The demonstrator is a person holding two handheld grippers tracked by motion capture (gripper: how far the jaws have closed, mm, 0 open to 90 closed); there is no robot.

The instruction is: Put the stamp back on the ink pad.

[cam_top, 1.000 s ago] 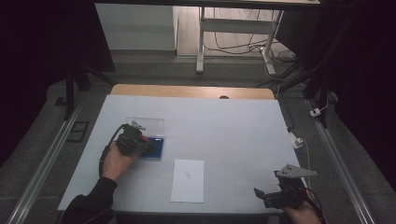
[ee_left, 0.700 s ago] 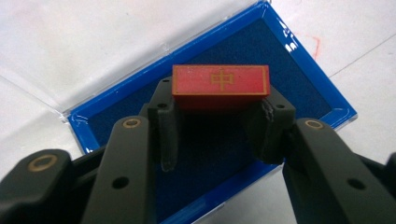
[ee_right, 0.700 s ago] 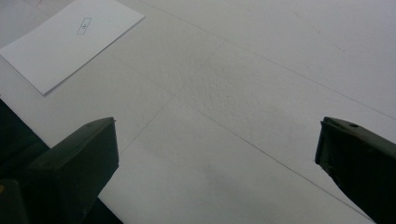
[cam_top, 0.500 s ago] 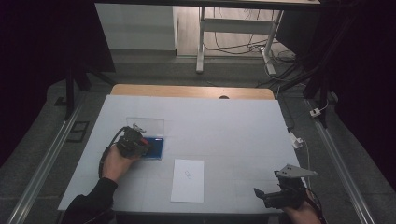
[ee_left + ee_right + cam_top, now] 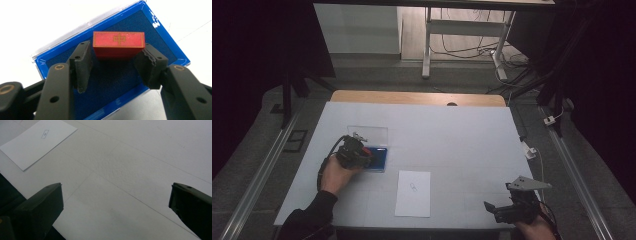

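while the red stamp [image 5: 119,45] stands on the blue ink pad [image 5: 110,75], left gripper [image 5: 113,65] has just loosened off it.

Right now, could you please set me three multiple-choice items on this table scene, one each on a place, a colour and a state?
1. Where does the red stamp stand?
A. on the sheet of paper
B. on the blue ink pad
C. on the bare table

2. What colour is the ink pad?
A. green
B. black
C. blue

3. How do the left tongs stand at the stamp?
A. their pads either side of it, not pressing
C. clamped on the paper
B. lifted high above the pad, stamp gripped

Answers:
1 B: in the left gripper view the stamp sits upright on the pad's dark blue felt.
2 C: its felt and rim both show blue.
3 A: the jaws have just been opening, and a gap shows between each pad and the stamp.

The sheet of paper lies apart, near the table's front edge.
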